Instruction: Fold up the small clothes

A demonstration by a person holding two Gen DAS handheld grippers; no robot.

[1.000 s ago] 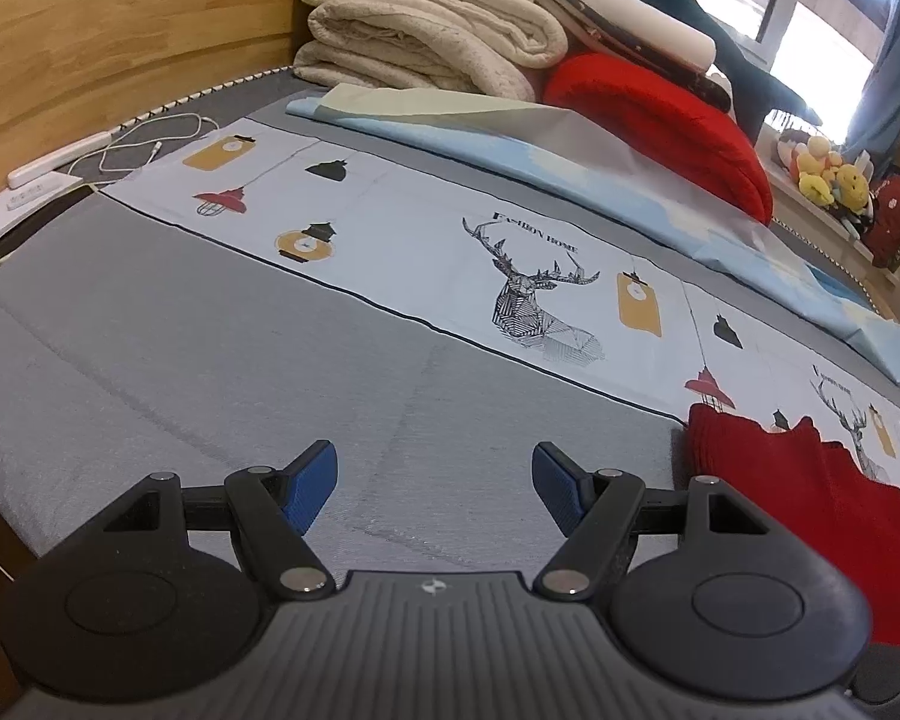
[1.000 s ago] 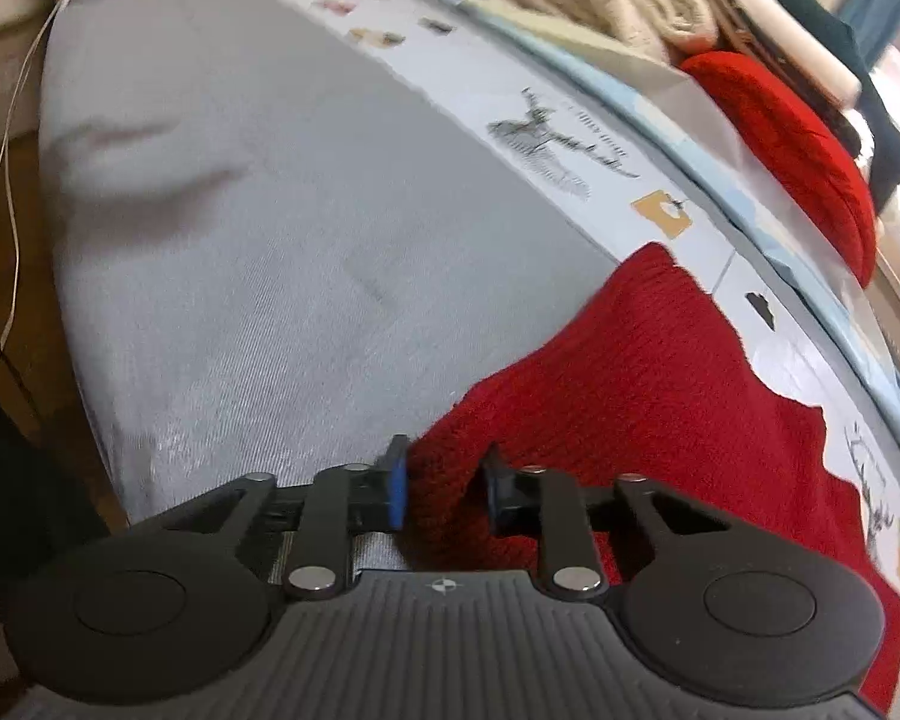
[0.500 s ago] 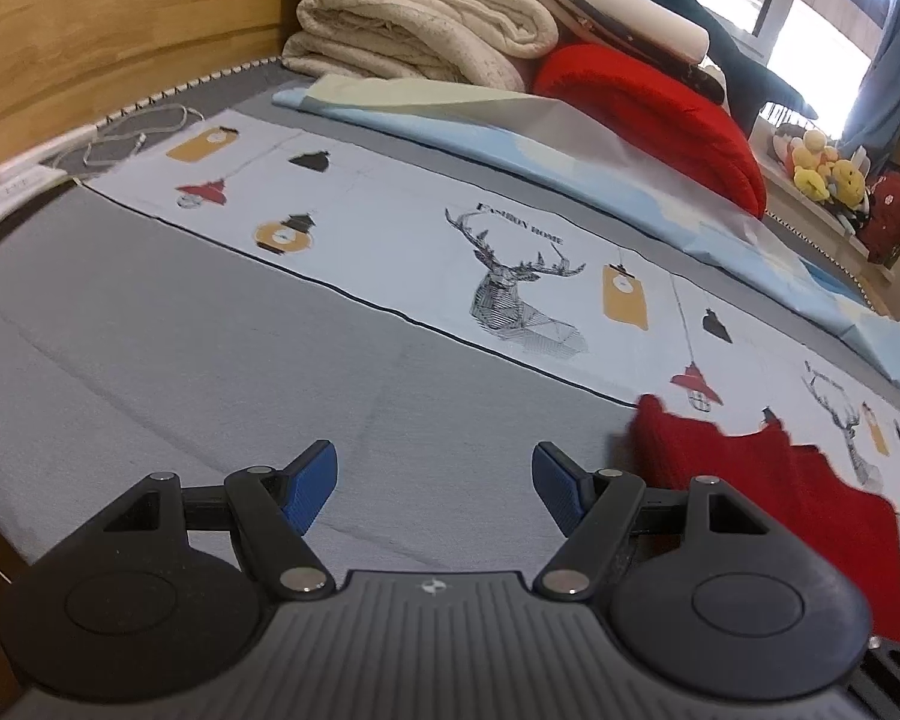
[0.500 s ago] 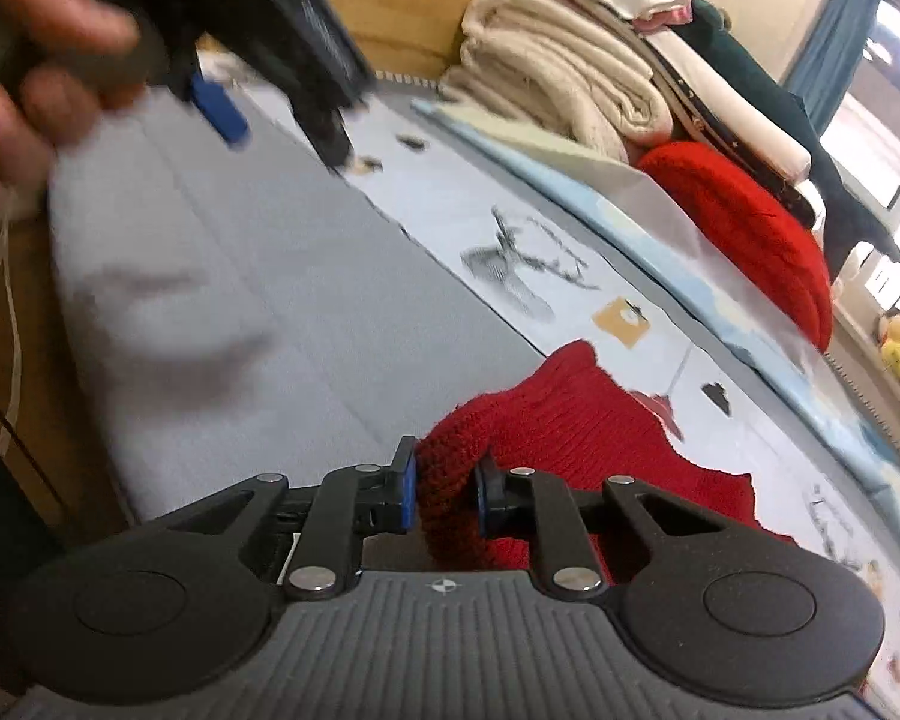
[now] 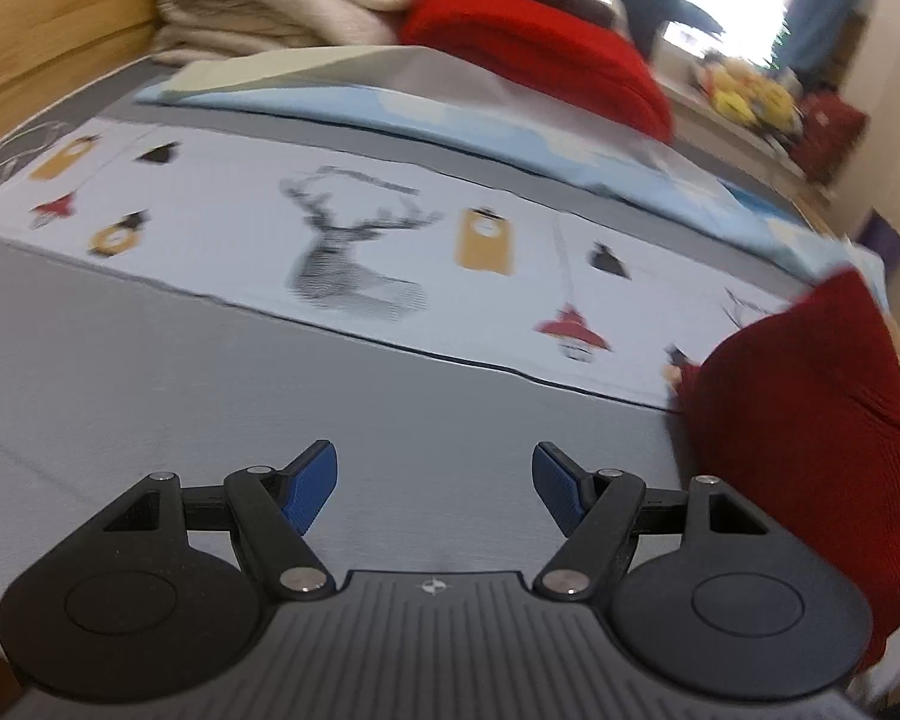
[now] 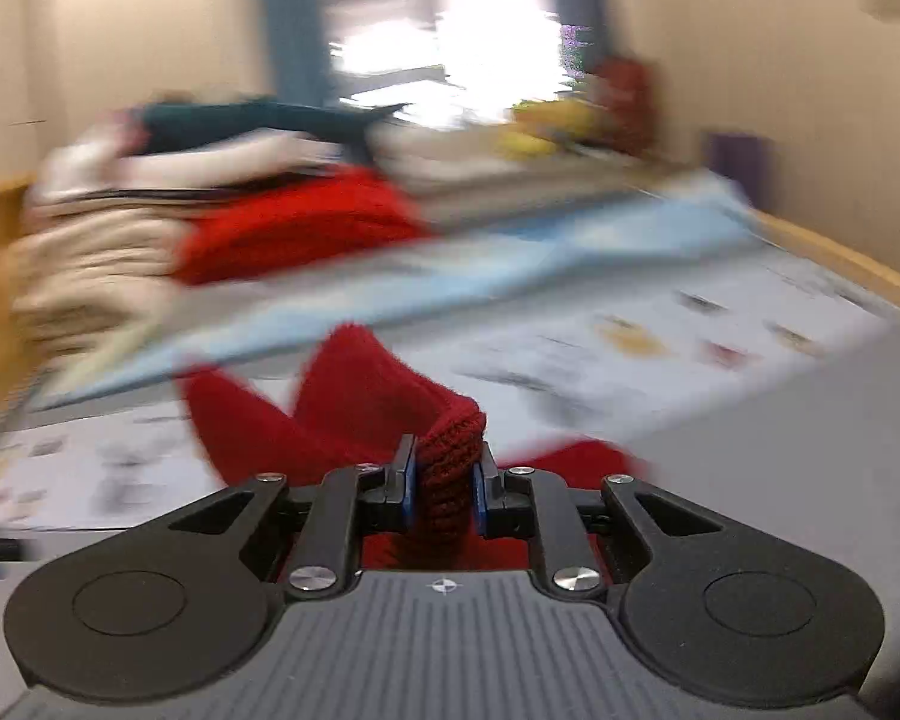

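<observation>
The knit [image 6: 354,414] has been lifted off the bed [image 5: 222,396] since a second ago; a fold-over is judged begun. A ribbed edge is clamped in the right gripper [image 6: 444,489]. The left gripper [image 5: 435,480] gapes empty. The garment hangs bunched, partly on the sheet [image 5: 354,222]; its long axis cannot be told.
</observation>
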